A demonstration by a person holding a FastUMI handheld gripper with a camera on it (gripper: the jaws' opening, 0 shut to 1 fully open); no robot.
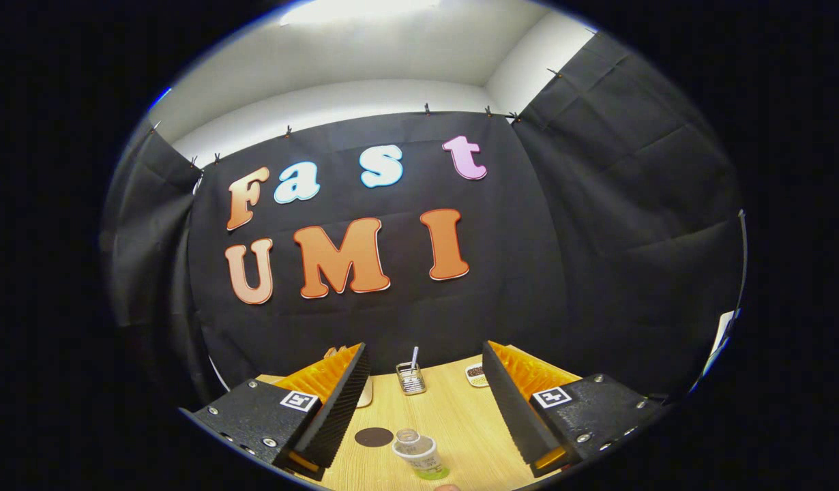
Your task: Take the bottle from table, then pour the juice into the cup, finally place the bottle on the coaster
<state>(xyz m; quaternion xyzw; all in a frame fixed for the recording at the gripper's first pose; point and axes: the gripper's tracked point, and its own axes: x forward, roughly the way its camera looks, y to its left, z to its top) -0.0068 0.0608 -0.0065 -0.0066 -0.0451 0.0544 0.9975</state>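
Tabletop (453,416) bottle (421,454) between gripper (426,402) fingers

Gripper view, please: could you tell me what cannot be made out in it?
- Cup: mostly hidden behind the left finger of the open gripper.
- Bottle: between the fingers; juice level unclear.
- Small dish: contents too small.
- Metal basket: contents too small.
- Coaster: clear on the table.

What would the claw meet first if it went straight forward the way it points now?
Probably the small metal basket at the far side of the table, then the black cloth wall; depth is unclear. The open claw sits high, so the bottle and the dark coaster lie below its line.
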